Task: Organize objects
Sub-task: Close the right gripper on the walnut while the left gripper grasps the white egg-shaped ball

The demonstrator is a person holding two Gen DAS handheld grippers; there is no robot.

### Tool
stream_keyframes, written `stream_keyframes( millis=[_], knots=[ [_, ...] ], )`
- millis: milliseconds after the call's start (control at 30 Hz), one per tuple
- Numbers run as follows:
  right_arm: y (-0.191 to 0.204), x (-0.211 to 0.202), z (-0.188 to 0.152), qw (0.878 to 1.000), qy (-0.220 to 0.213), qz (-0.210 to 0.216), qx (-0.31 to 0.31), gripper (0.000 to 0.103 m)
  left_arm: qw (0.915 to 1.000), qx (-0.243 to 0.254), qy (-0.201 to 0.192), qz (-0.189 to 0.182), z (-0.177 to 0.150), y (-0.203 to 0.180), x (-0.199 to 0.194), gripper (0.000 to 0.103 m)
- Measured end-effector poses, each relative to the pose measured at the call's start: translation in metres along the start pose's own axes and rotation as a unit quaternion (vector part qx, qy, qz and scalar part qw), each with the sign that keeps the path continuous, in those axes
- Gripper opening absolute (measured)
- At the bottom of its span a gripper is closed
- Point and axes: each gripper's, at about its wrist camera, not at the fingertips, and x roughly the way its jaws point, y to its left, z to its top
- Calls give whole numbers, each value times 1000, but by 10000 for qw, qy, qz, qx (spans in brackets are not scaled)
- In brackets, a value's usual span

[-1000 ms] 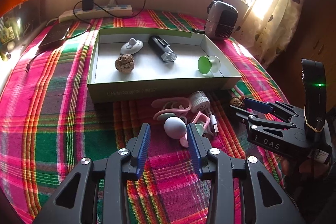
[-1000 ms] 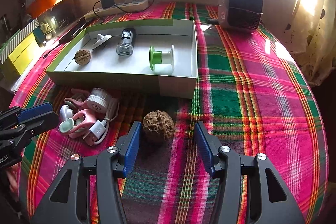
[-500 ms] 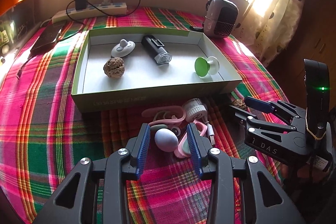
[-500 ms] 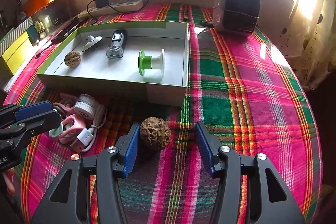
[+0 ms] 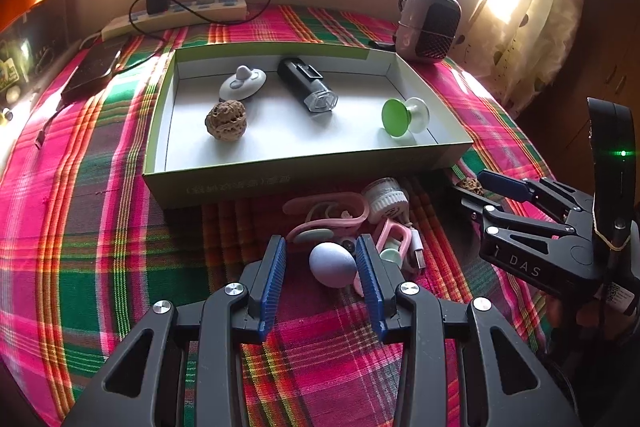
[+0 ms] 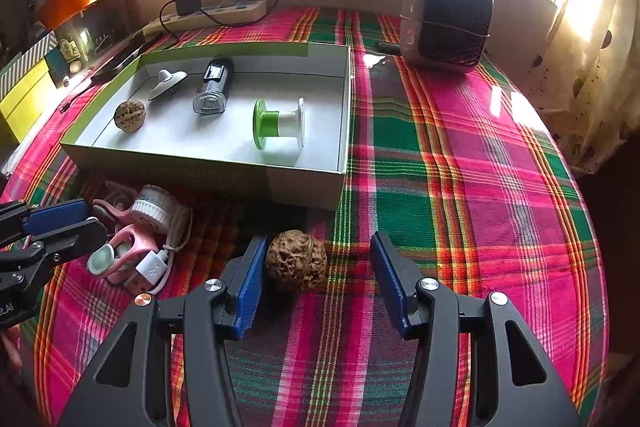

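A lavender egg [image 5: 332,265] lies on the plaid cloth between the blue pads of my left gripper [image 5: 322,269], which is open; the egg sits close to the right pad, with a gap on its left. Just behind it is a pile of pink ear hooks [image 5: 324,207], a white ribbed cap [image 5: 386,199] and a USB cable [image 5: 418,255]. My right gripper [image 6: 320,275] is open around a loose walnut [image 6: 296,261] that rests near its left pad. The green-rimmed box [image 5: 304,175] holds another walnut [image 5: 226,119], a white knob [image 5: 242,85], a black torch [image 5: 306,89] and a green spool [image 5: 402,115].
A power strip [image 5: 176,15] with a charger and cable lies by the back wall. A dark phone [image 5: 94,67] is at the back left and a small grey heater [image 6: 448,23] at the back right. The round table drops off toward the curtain on the right.
My left gripper has come forward, so the egg now lies between its pads instead of beyond the tips. The right gripper has hardly shifted around the walnut.
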Motion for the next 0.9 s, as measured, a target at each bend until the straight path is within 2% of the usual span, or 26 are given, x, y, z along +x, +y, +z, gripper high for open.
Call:
stream_keyframes(
  millis=[567, 900],
  knots=[
    [-4, 1, -1, 9998, 16, 114, 139, 53, 9998, 145, 66, 119, -2, -6, 3, 35],
    [-2, -1, -4, 9998, 20, 68, 163, 53, 9999, 57, 31, 153, -5, -1, 0, 25]
  ],
)
